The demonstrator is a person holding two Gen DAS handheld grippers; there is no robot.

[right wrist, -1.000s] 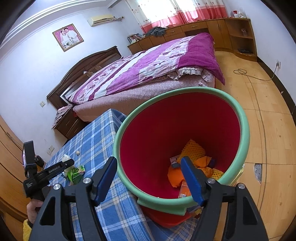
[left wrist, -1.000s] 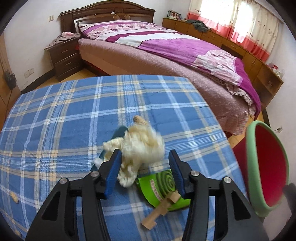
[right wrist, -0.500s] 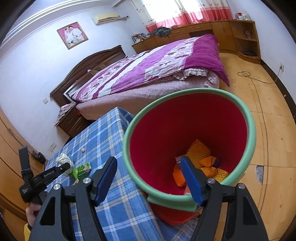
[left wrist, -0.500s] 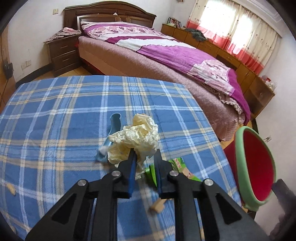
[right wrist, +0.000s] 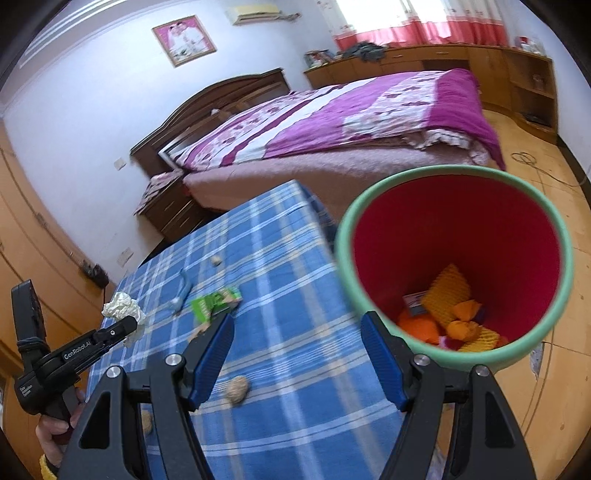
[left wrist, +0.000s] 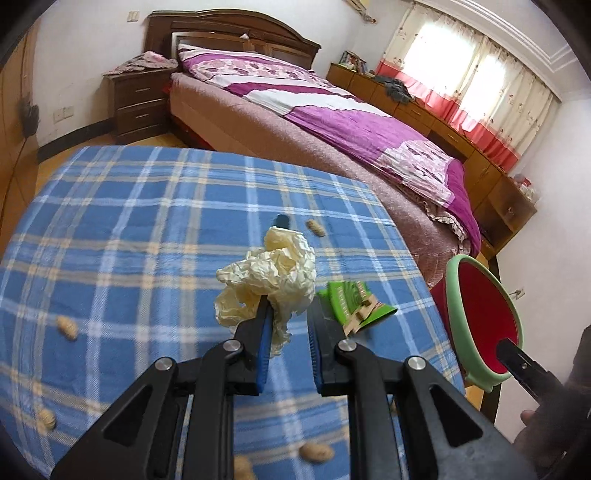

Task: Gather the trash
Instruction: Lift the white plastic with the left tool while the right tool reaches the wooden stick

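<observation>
My left gripper (left wrist: 286, 314) is clamped on the crumpled paper (left wrist: 271, 271), lifted above the plaid table (left wrist: 129, 221). Bin (left wrist: 484, 317) lies right, beside my right gripper (right wrist: 297, 354), jaws apart, empty.

A dark wooden headboard (left wrist: 229, 35) stands at 12 o'clock against a pale wall (right wrist: 92, 110), heading a bed (left wrist: 332, 125) under a purple and white floral quilt (right wrist: 351, 114). A dark nightstand (left wrist: 138, 101) with drawers sits at 10 o'clock beside it. Low wooden cabinets (left wrist: 443, 125) run along the wall at 2 o'clock beneath a bright window with cream and red curtains (left wrist: 476, 88). In the right wrist view a framed portrait (right wrist: 183, 40) hangs at 11 o'clock, an air conditioner (right wrist: 255, 16) beside it. The floor (right wrist: 554, 192) is light wood, with a cable lying at 3 o'clock.
</observation>
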